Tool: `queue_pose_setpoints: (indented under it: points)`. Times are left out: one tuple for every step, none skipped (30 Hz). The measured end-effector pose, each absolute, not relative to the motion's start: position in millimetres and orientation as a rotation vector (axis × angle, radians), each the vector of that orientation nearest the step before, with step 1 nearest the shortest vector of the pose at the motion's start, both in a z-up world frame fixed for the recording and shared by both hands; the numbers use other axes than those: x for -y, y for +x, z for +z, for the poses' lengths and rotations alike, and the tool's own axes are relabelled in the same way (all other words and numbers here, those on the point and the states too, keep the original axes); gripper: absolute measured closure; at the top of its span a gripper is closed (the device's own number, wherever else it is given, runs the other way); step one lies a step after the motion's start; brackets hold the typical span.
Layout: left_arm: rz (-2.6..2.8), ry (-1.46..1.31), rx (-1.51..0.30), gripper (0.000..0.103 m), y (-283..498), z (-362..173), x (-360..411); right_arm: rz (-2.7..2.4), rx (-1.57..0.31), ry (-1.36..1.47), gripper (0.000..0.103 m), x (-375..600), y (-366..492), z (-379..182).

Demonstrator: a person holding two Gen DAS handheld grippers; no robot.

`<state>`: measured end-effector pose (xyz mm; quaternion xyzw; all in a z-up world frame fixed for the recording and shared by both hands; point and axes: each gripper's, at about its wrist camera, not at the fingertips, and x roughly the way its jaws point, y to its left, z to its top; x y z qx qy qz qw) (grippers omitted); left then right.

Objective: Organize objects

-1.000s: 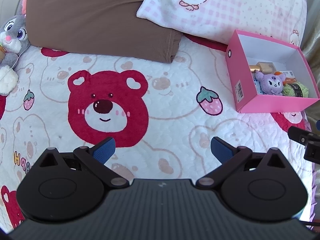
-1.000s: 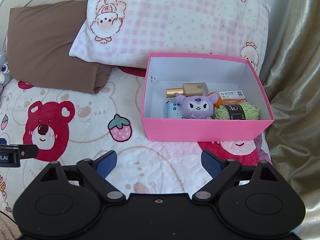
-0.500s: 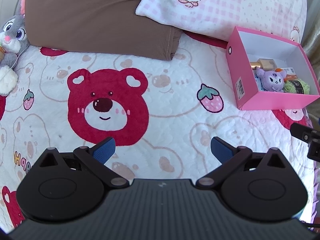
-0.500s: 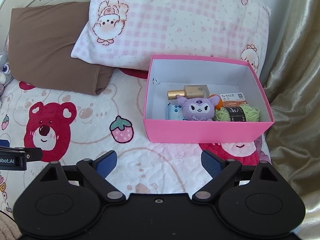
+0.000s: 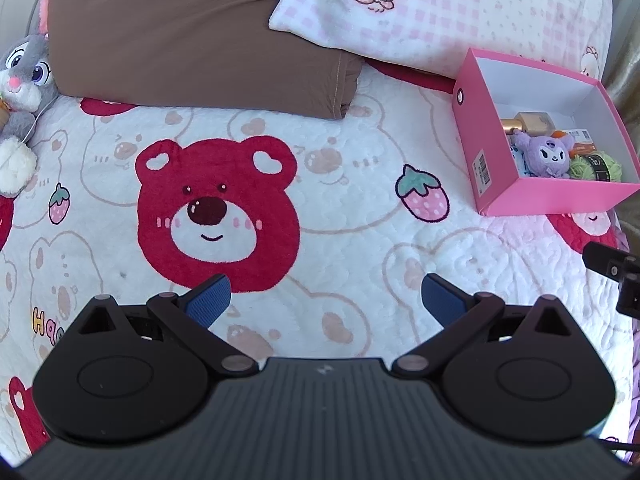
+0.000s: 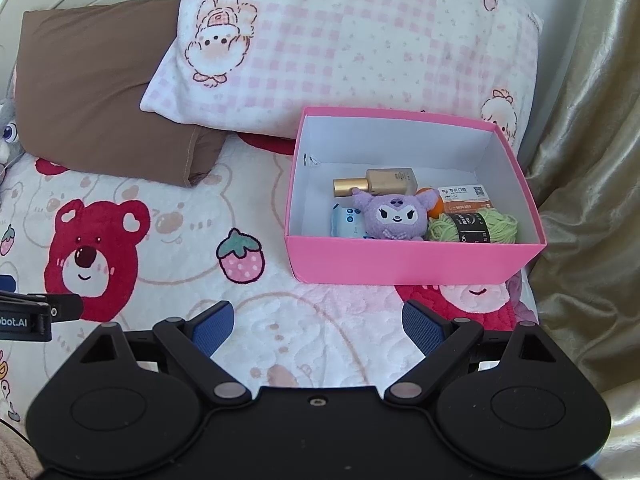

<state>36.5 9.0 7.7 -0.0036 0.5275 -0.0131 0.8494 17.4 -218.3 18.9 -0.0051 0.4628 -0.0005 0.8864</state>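
Note:
A pink box (image 6: 412, 266) stands on the bed at the right; it also shows in the left wrist view (image 5: 560, 198). Inside lie a purple plush toy (image 6: 394, 216), a gold bottle (image 6: 380, 182), green yarn (image 6: 472, 226), a blue pack (image 6: 346, 222) and an orange card (image 6: 464, 198). A grey bunny plush (image 5: 22, 92) lies at the far left edge. My left gripper (image 5: 326, 298) is open and empty above the bear-print blanket. My right gripper (image 6: 318, 324) is open and empty in front of the box.
A brown pillow (image 5: 192, 32) and a pink checked pillow (image 6: 360, 48) lie at the head of the bed. A gold curtain (image 6: 592, 200) hangs at the right. The white blanket (image 5: 340, 216) with red bear prints covers the bed.
Both grippers have drawn back slightly from the box; both stay open and empty. The box contents have not moved.

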Motion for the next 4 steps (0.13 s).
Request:
queue_pose_setpoints:
  points:
    - [-0.03, -0.004, -1.112, 0.0, 37.0, 7.4, -8.9, -0.002, -0.962, -0.01, 0.01, 218.8, 17.2, 18.8]
    - [-0.03, -0.001, -1.112, 0.0, 36.9, 7.2, -8.6, -0.003, -0.962, -0.01, 0.01, 219.2, 17.2, 18.7]
    - [-0.029, 0.0, -1.113, 0.0, 36.8, 7.1, -8.4, -0.002, -0.963, -0.01, 0.01, 219.9, 17.4, 18.6]
    - [-0.029, -0.003, -1.112, 0.0, 36.7, 7.4, -7.9, -0.001, -0.962, -0.011, 0.01, 220.3, 17.5, 18.6]
